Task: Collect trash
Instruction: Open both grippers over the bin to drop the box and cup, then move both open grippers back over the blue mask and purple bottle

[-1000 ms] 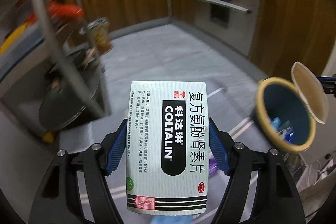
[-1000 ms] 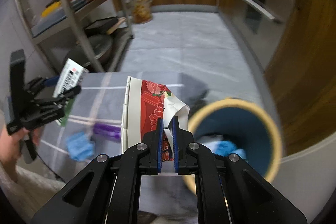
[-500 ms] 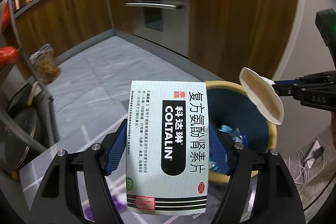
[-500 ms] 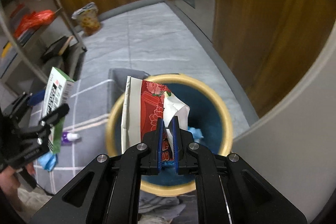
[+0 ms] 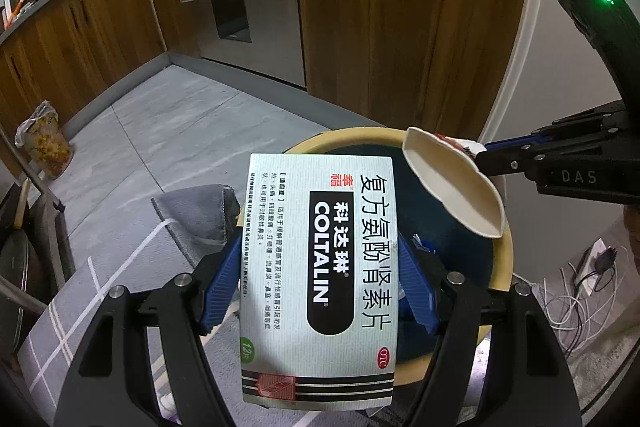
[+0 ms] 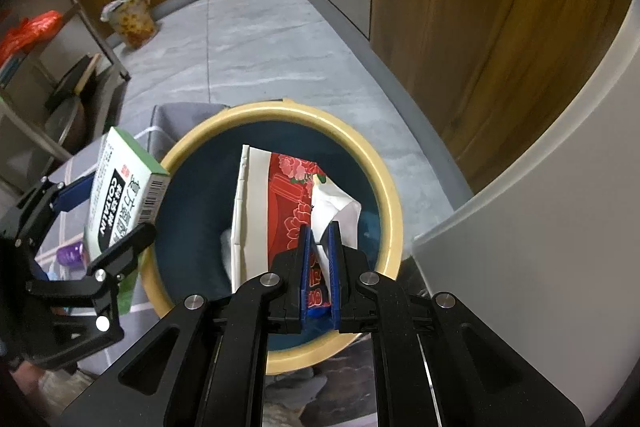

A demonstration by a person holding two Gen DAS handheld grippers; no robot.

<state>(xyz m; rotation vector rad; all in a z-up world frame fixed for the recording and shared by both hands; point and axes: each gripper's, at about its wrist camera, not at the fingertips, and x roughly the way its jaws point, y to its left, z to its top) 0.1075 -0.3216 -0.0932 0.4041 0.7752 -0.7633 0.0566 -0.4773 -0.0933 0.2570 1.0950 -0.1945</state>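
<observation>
My left gripper (image 5: 318,267) is shut on a white-green Coltalin medicine box (image 5: 316,279), blue pads pressed on both its long sides. The box hangs over the near-left rim of a round bin (image 5: 344,135), dark blue inside with a yellow rim. My right gripper (image 6: 320,231) is shut on a crumpled red-and-white paper carton (image 6: 280,203), held above the middle of the bin (image 6: 384,187). The right wrist view shows the medicine box (image 6: 116,191) and left gripper (image 6: 100,223) at the bin's left edge. In the left wrist view the carton (image 5: 452,187) shows its cream inside.
The bin stands on a grey mat with white lines (image 5: 80,307), one corner folded up (image 5: 196,211). A purple bottle (image 6: 70,253) lies on the mat. A filled plastic bag (image 5: 42,147) sits by wooden cabinets. A metal rack (image 6: 80,7) stands left, a white wall (image 6: 540,247) right, cables (image 5: 580,291) beside it.
Both grippers swung from above the mat to the bin and sank lower. The box and the carton now hang over its opening. Neither grip has altered.
</observation>
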